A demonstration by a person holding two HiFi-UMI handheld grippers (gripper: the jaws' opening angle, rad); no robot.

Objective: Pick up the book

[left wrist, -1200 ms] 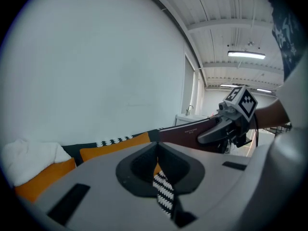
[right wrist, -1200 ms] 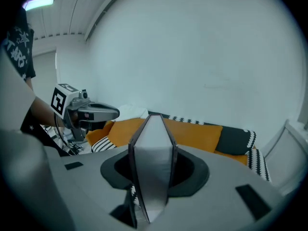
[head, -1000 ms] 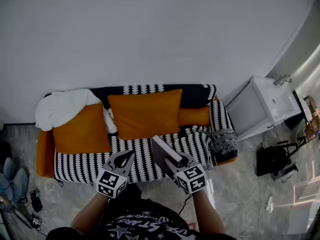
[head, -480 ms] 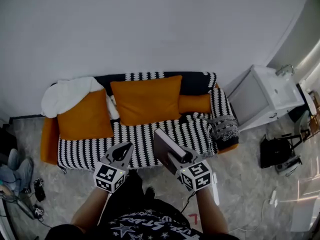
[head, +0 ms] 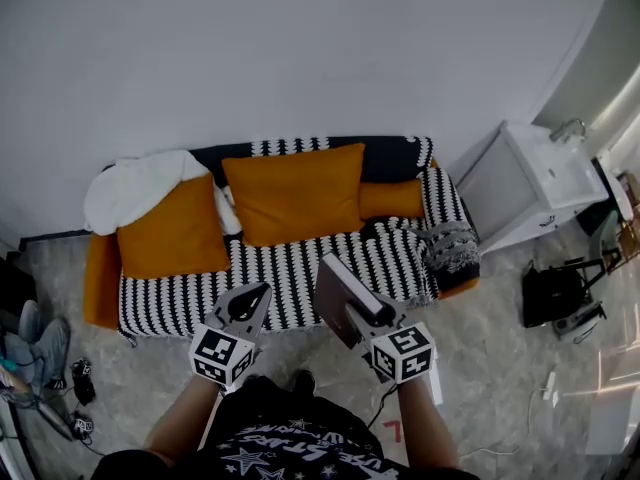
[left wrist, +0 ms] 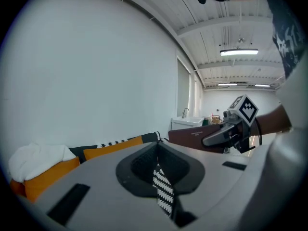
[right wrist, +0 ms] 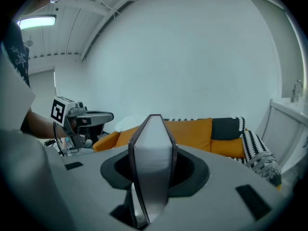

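book [head: 338, 288]: clamped between right gripper [head: 362, 316] fingers, above sofa [head: 290, 268] edge | long axis: straight out from fingers, sofa-ward | left gripper [head: 262, 290]: fingers together, empty, beside

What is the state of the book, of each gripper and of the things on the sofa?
book: closed, clamped, lifted clear of the sofa
right gripper: shut on the book
left gripper: shut, empty
orange cushions: propped upright
white blanket: crumpled, on the sofa

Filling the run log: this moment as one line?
right hand-held gripper: shut on book | left hand-held gripper: shut, empty | book: clear of sofa
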